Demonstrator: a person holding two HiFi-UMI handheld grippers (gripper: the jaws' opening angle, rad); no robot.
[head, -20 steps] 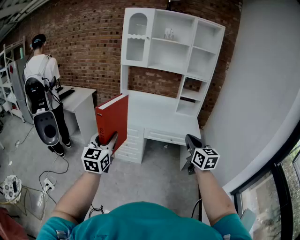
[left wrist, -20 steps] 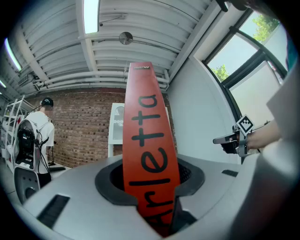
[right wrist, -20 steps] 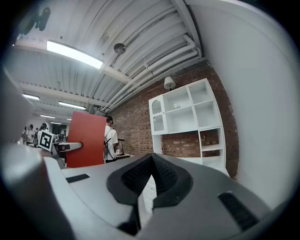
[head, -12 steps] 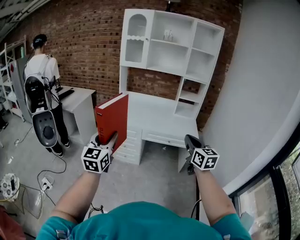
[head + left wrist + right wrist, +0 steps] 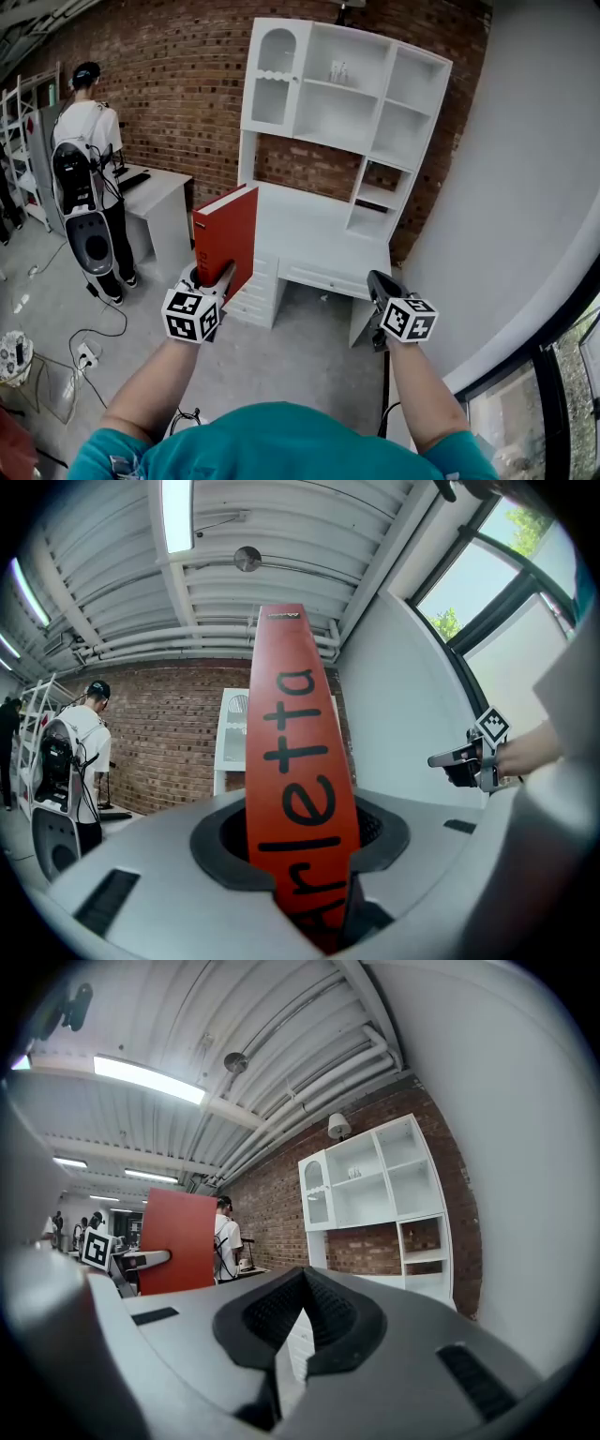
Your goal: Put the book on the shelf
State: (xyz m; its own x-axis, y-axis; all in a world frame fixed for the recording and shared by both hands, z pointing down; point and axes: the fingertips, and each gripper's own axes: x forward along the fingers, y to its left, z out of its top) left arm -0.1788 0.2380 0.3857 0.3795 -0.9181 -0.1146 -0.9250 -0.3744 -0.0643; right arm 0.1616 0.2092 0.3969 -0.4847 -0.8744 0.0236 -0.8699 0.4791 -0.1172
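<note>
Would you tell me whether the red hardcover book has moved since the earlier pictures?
No: the red hardcover book, gripped by the left hand-held gripper, still overlaps the left edge of the white desk-and-shelf unit as before.

Shows a white desk-and-shelf unit (image 5: 323,117) standing against a brick wall (image 5: 178,84), nearly bare. Carries only a small cluster of clear objects (image 5: 338,69) on an upper middle shelf and a dark flat item (image 5: 371,204) lower right. Rests on grey floor (image 5: 309,361), with cables (image 5: 98,330) trailing at left.
</note>
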